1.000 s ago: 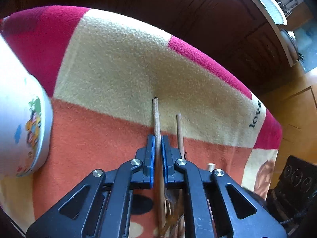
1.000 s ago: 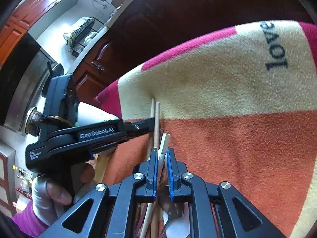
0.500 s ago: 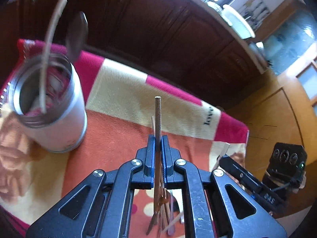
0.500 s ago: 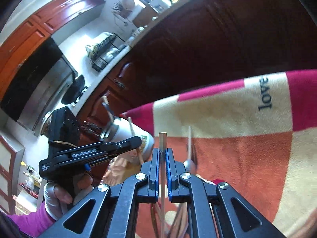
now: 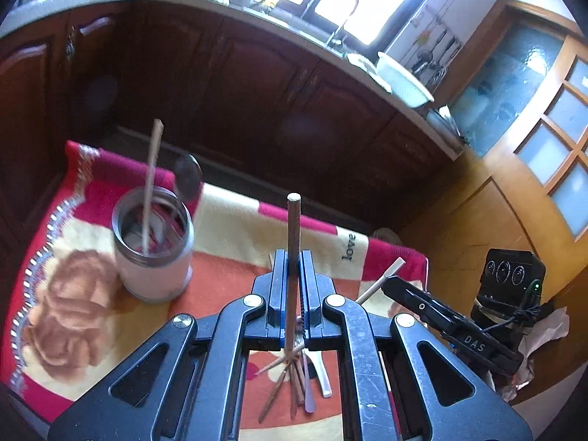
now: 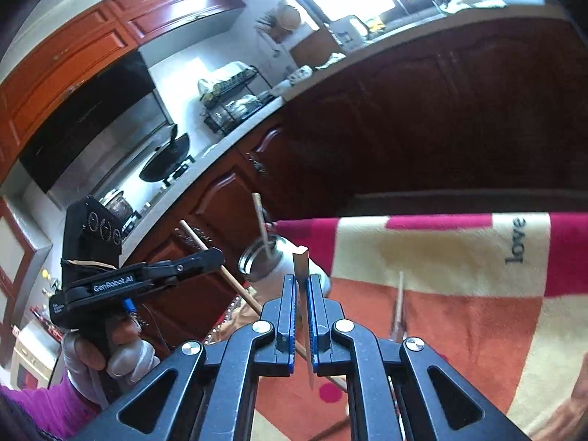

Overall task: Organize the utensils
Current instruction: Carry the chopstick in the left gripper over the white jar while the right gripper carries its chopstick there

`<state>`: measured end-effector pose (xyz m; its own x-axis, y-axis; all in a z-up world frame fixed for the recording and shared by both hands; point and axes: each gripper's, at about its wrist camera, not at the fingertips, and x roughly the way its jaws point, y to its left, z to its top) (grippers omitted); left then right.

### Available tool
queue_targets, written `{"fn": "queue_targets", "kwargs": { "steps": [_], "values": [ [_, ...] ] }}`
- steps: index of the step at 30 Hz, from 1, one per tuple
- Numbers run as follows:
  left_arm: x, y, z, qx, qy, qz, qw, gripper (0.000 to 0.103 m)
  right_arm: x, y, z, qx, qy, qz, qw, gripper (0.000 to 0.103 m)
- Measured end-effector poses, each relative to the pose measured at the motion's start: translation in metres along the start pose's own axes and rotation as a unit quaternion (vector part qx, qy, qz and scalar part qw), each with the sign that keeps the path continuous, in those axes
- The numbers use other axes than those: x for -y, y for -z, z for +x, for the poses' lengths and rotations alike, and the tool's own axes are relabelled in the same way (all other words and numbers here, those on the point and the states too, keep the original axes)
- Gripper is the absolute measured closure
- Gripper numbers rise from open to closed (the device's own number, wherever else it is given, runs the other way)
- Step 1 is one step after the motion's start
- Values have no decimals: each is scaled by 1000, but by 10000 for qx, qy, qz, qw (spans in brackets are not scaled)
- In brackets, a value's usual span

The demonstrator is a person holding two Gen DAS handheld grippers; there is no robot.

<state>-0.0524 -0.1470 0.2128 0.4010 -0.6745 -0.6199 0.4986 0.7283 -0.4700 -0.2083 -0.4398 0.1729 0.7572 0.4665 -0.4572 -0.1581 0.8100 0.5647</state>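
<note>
At nine o'clock on the blanket (image 5: 235,220), white metal-rimmed jar (image 5: 152,253) holding a pale stick and a spoon. Centre: left gripper (image 5: 293,286) clamps round brown chopstick (image 5: 293,235), upright. At three o'clock, right gripper (image 6: 302,312) pinches flat pale stick (image 6: 301,268).

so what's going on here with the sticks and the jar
A person is sorting utensils on a blanket with two handheld grippers. The left gripper is shut on a brown chopstick, the right gripper on a pale chopstick, both lifted. The jar already holds a chopstick and a spoon; more utensils lie on the blanket.
</note>
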Motion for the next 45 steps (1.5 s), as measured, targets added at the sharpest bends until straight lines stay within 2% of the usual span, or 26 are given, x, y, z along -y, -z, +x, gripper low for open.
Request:
{"fn": "queue_targets", "kwargs": {
  "steps": [7, 14, 20, 24, 30, 35, 38, 41, 44, 45],
  "values": [
    [-11, -30, -49, 454, -186, 44, 9988, 99, -35, -30, 10, 103, -119, -394, 9991, 98],
    [-31, -70, -89, 1043, -675, 105, 9922, 99, -73, -73, 33, 309, -221, -744, 9965, 98],
    [-46, -88, -81, 1273, -1278, 243, 9833, 99, -90, -105, 62, 544, -129, -820, 9951, 98],
    [-58, -89, -61, 1195, -1546, 319, 9802, 99, -93, -117, 87, 590, -70, -830, 9948, 98],
    [-75, -81, -18, 1111, -2008, 429, 9724, 98, -89, -106, 131, 452, 172, -969, 9941, 98],
    [-85, -70, 12, 863, -2032, 376, 9746, 98, -81, -81, 168, 26, 263, -1020, 9944, 98],
    [-85, -70, 16, 882, -2039, 382, 9743, 98, -73, -70, 191, -438, 290, -1004, 9936, 98],
    [-89, -74, 15, 798, -1892, 260, 9783, 98, -61, -64, 203, -801, 308, -791, 9932, 98],
    [-88, -76, 13, 775, -1789, 262, 9805, 92, -55, -62, 195, -788, 251, -705, 9941, 98],
    [-88, -76, 11, 782, -1766, 254, 9808, 81, -54, -60, 191, -779, 256, -715, 9941, 98]
  ]
}}
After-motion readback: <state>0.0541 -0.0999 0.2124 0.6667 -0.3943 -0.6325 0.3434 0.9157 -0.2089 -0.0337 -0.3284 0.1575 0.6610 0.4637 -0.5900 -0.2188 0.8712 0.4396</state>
